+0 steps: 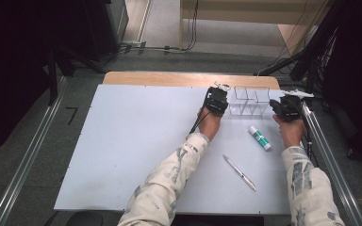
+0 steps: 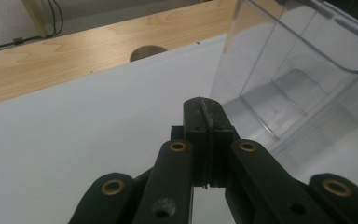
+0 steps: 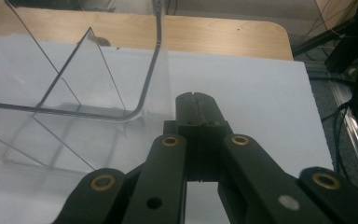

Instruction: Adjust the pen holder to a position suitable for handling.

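**Inspector:** Markings first. Glue stick (image 1: 259,137) on the white board (image 1: 122,150): white tube, green band on its label, print too small to read. Pen (image 1: 239,173) lies slantwise nearer the person, pale barrel, no legible writing.

**Assistant:** And the clear organiser (image 1: 250,100)?

**Inspector:** Transparent hard plastic, glossy, rounded corners, thin upright dividers forming compartments, all open on top. It stands upright at the far edge of the board, beside the strip of bare wooden tabletop (image 1: 188,78), between the two grippers.

**Assistant:** Left gripper (image 2: 204,108)?

**Inspector:** Black jaws pressed flat together, nothing between them; tip just beside the organiser's near wall (image 2: 261,70). Whether it touches, I cannot tell.

**Assistant:** Right gripper (image 3: 196,103)?

**Inspector:** Likewise clenched on nothing, brass-coloured rivets on matt black links, tip close by the organiser's rounded corner (image 3: 140,109), apparently apart from it.

**Assistant:** Sleeves?

**Inspector:** Pale patterned fabric on both forearms.
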`<state>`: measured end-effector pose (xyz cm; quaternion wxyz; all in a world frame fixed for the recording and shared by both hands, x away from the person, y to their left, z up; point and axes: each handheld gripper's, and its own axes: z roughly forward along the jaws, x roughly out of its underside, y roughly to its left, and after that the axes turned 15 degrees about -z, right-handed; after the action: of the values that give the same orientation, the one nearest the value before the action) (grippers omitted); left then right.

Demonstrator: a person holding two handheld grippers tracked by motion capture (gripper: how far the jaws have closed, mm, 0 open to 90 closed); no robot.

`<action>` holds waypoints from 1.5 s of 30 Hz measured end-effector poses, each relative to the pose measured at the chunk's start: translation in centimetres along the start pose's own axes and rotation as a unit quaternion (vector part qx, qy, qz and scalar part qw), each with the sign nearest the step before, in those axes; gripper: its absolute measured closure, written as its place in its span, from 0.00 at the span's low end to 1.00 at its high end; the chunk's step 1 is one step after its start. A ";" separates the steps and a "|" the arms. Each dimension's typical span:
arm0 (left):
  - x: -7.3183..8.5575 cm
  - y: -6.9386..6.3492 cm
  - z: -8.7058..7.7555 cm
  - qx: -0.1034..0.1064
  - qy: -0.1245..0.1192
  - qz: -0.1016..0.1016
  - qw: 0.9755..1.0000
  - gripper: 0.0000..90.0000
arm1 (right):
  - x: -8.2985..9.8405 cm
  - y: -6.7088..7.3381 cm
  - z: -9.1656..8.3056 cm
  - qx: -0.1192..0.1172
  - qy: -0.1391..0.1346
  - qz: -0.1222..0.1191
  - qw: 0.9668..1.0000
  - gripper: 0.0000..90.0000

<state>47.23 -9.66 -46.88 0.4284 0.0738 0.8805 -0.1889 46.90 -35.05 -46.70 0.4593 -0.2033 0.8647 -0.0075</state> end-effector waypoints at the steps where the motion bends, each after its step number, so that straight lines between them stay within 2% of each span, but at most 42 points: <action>1: 0.0 -0.2 0.0 0.004 0.001 0.001 1.000 1.00 | 0.0 0.0 0.1 -0.003 -0.001 -0.004 1.000 0.98; 6: -0.1 -0.8 0.3 0.015 0.009 0.011 1.000 1.00 | 0.0 0.3 0.1 -0.012 -0.002 -0.013 1.000 0.98; 9: 0.0 -1.0 0.5 0.014 0.009 0.012 1.000 1.00 | 0.0 0.5 0.1 -0.011 -0.003 -0.036 0.999 0.98; 16: 0.0 -0.8 0.4 0.014 0.020 0.018 1.000 1.00 | 0.1 0.6 0.1 -0.021 -0.004 -0.022 1.000 0.98; 21: 0.1 0.0 -0.3 0.012 0.024 0.012 1.000 1.00 | -0.2 1.1 -0.4 -0.032 -0.009 -0.033 0.999 0.98; 25: 0.3 1.3 -1.5 0.005 0.027 0.018 0.999 1.00 | -0.6 2.3 -0.6 -0.048 -0.006 -0.048 0.998 0.98; 30: 0.8 3.4 -3.3 -0.006 0.026 0.018 0.999 1.00 | -1.3 4.9 -0.7 -0.073 -0.001 -0.045 0.996 0.98; 34: 1.6 5.6 -5.5 -0.009 0.027 0.007 1.000 1.00 | -1.7 7.2 -0.9 -0.092 0.002 -0.047 0.995 0.98; 36: 2.1 6.6 -6.5 -0.010 0.024 -0.002 1.000 1.00 | -2.0 8.5 -1.1 -0.102 0.004 -0.048 0.994 0.98; 42: 3.8 9.8 -10.0 -0.025 0.018 -0.011 0.999 1.00 | -2.2 13.0 -1.8 -0.125 -0.006 -0.045 0.991 0.98; 45: 4.5 11.3 -11.6 -0.029 0.019 -0.013 0.999 1.00 | -2.3 15.2 -2.1 -0.133 -0.004 -0.055 0.990 0.98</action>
<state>39.32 5.13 -46.93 0.4106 0.0531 0.8948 -0.1671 41.11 -20.65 -46.71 0.4308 -0.3100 0.8434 0.0837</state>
